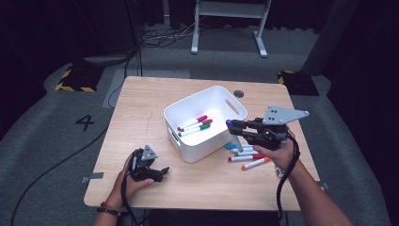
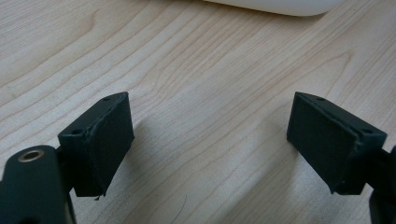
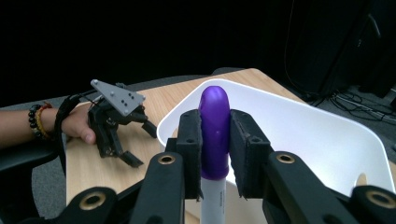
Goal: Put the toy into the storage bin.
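Filling a dark room's grey floor (image 1: pixel 42 141), one pale wooden table (image 1: pixel 141 108).

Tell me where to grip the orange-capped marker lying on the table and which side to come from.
Grip the orange-capped marker at mid-barrel, coming straight down from above with the jaws across its length. It lies flat at the near edge of the loose markers, so the side toward the person is free; the red-capped marker lies close behind, so keep the far jaw slim there.
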